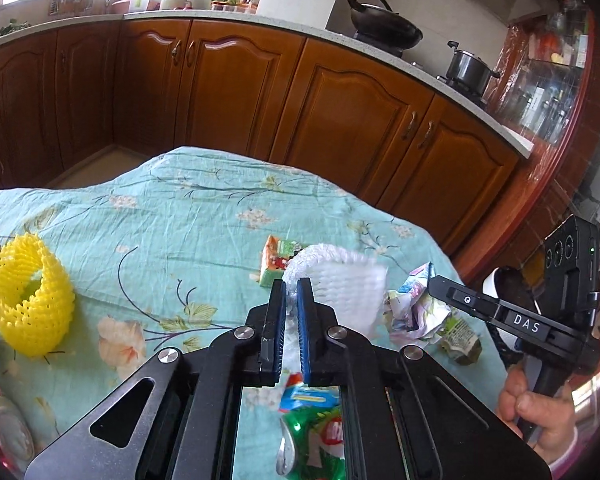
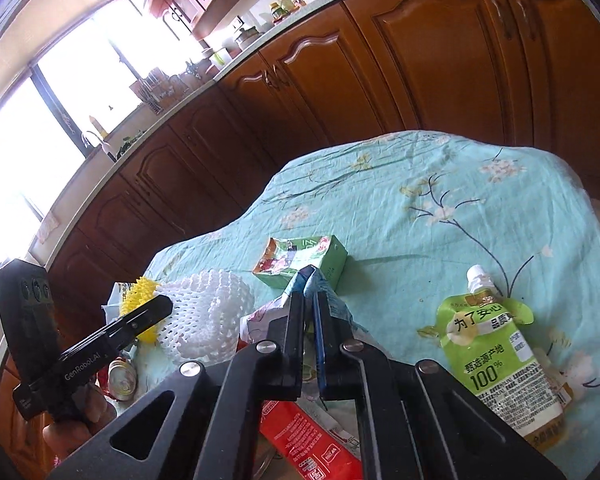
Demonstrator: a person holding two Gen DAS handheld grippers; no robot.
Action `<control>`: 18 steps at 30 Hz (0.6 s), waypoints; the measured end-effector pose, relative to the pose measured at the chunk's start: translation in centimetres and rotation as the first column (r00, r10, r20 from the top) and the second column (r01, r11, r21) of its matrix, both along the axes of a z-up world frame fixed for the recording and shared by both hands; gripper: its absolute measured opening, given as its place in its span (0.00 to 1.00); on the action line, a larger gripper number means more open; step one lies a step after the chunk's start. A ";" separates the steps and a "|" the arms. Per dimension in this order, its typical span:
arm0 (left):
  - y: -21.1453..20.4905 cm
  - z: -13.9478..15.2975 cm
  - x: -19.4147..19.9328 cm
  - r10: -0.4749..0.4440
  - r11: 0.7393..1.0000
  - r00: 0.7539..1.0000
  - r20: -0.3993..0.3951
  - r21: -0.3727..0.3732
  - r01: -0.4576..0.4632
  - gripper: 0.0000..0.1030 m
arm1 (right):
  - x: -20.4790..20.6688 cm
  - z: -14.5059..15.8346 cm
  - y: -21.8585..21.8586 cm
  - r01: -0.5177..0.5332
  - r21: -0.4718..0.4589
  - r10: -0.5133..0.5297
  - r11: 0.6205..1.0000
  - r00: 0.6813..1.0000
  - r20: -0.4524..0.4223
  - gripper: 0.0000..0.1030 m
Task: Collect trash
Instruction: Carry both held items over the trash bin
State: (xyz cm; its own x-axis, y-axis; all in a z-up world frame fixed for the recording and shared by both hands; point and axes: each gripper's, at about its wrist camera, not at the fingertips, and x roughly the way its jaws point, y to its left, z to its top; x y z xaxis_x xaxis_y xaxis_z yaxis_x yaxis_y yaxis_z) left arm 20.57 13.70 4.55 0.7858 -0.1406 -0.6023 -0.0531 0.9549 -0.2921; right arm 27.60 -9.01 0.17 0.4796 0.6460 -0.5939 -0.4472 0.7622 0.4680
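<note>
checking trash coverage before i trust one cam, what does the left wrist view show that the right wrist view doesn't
Only the left wrist view: the wok and pot on the stove, and a crushed green can under the left gripper.
Only the right wrist view: the whole green drink pouch and a red wrapper.
Both: the white foam net, yellow foam net, green carton and floral tablecloth.

The green can (image 1: 316,436) is half hidden behind the left hand-held gripper (image 1: 292,286), its label cut off.
</note>
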 end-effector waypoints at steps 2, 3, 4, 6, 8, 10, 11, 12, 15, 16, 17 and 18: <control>-0.6 0.8 -0.3 -0.014 1.000 1.000 0.021 -0.004 0.014 0.05 | -0.5 0.8 -0.8 0.016 0.016 -0.016 1.000 1.000 0.018 0.04; -1.1 1.1 -0.3 -0.024 1.000 0.999 0.028 -0.006 0.024 0.05 | -0.7 1.2 -1.3 0.024 0.021 -0.024 1.000 0.999 0.027 0.04; -1.5 1.3 -0.3 -0.035 0.999 0.999 0.033 -0.009 0.035 0.05 | -1.0 1.5 -1.6 0.032 0.024 -0.033 0.999 0.999 0.036 0.04; -2.4 1.5 -0.4 -0.055 0.998 0.998 0.039 -0.015 0.056 0.05 | -1.5 2.0 -2.8 0.048 0.030 -0.049 0.998 0.998 0.049 0.04; -3.5 1.5 -0.4 -0.083 0.996 0.996 0.037 -0.027 0.084 0.05 | -2.0 2.2 -3.6 0.062 0.038 -0.064 0.997 0.997 0.051 0.04; -4.7 1.4 -0.4 -0.105 0.994 0.994 0.033 -0.034 0.106 0.05 | -2.5 2.3 -4.7 0.079 0.038 -0.081 0.996 0.995 0.056 0.04; -5.2 1.3 -0.4 -0.119 0.992 0.992 0.030 -0.037 0.120 0.05 | -2.7 2.3 -5.3 0.086 0.039 -0.089 0.995 0.994 0.057 0.04; -5.8 1.2 -0.4 -0.132 0.990 0.991 0.026 -0.039 0.133 0.05 | -2.9 2.2 -5.8 0.095 0.039 -0.097 0.995 0.994 0.057 0.04; -7.8 1.0 -0.4 -0.169 0.985 0.985 0.019 -0.042 0.170 0.05 | -3.6 2.1 -7.7 0.124 0.034 -0.126 0.992 0.990 0.059 0.04; -8.4 0.9 -0.4 -0.182 0.982 0.983 0.017 -0.044 0.183 0.05 | -3.8 2.1 -8.4 0.134 0.036 -0.136 0.990 0.989 0.060 0.04; -9.0 0.9 -0.4 -0.195 0.980 0.981 0.014 -0.046 0.195 0.05 | -4.0 2.1 -8.9 0.145 0.037 -0.147 0.989 0.987 0.061 0.04; -9.7 0.8 -0.3 -0.210 0.977 0.978 0.012 -0.048 0.210 0.05 | -4.2 2.1 -9.7 0.156 0.039 -0.159 0.987 0.985 0.061 0.04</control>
State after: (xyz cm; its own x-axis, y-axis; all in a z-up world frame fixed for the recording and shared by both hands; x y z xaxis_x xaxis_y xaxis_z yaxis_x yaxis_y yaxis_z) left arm 20.26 4.00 5.40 0.7397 -0.3317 -0.5855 0.1491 0.9293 -0.3380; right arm 23.42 -18.67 2.26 0.6132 0.5788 -0.5375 -0.3527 0.8095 0.4693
